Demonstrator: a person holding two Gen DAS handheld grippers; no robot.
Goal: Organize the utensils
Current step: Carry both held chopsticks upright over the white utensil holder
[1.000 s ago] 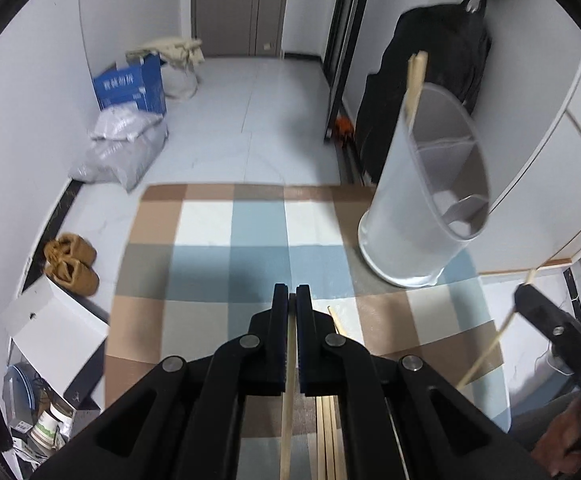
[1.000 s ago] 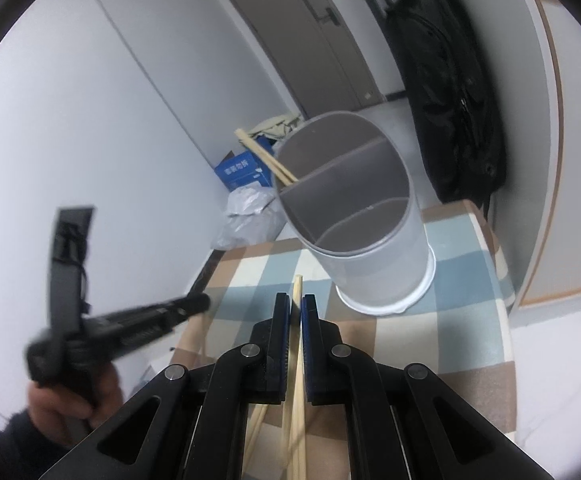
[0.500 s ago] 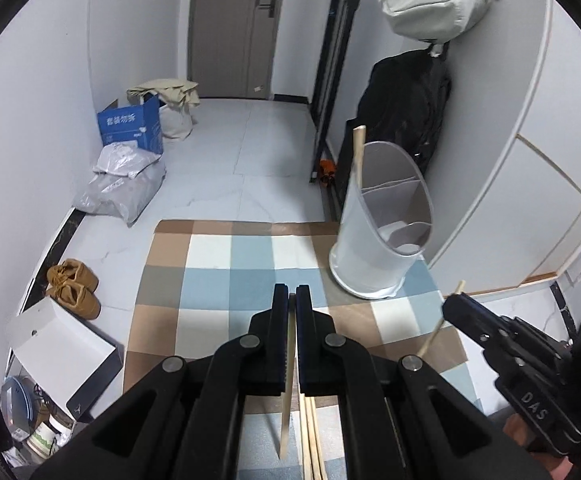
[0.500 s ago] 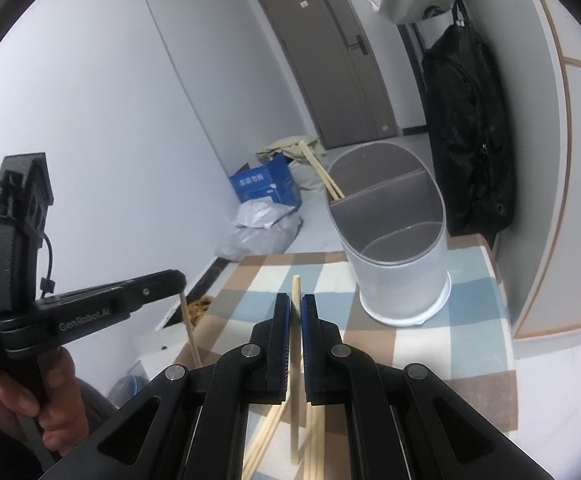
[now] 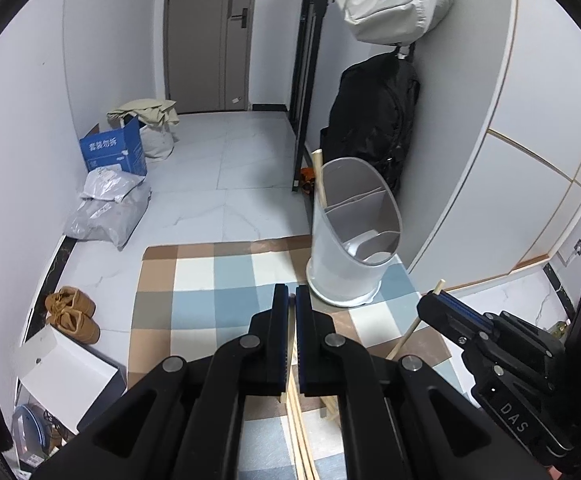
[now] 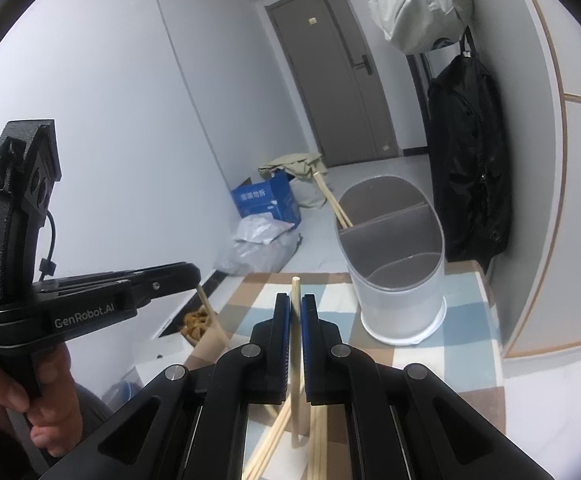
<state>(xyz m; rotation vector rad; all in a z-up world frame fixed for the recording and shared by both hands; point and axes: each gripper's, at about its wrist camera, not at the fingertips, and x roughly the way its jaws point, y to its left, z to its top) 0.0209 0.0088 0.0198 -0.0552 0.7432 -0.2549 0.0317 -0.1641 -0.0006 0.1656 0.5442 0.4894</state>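
Observation:
A white divided utensil holder (image 5: 352, 240) stands on the checked cloth (image 5: 218, 300), with chopsticks (image 5: 319, 178) leaning in its far compartment; it also shows in the right wrist view (image 6: 394, 256). My left gripper (image 5: 291, 300) is shut on a wooden chopstick (image 5: 290, 364) held above the cloth. My right gripper (image 6: 297, 300) is shut on another chopstick (image 6: 296, 344), whose tip pokes out past the fingers. Each gripper shows in the other's view, the right one (image 5: 430, 304) and the left one (image 6: 194, 276). Several loose chopsticks (image 6: 286, 436) lie on the cloth below.
A black bag (image 5: 374, 120) hangs by the wall behind the holder. On the floor are a blue box (image 5: 114, 152), grey plastic bags (image 5: 106, 208), brown slippers (image 5: 72, 314) and a white box (image 5: 62, 368). A curved white cabinet (image 5: 510, 160) is to the right.
Both grippers have risen and drawn back from the holder, each still gripping its chopstick. The holder looks smaller and farther away now.

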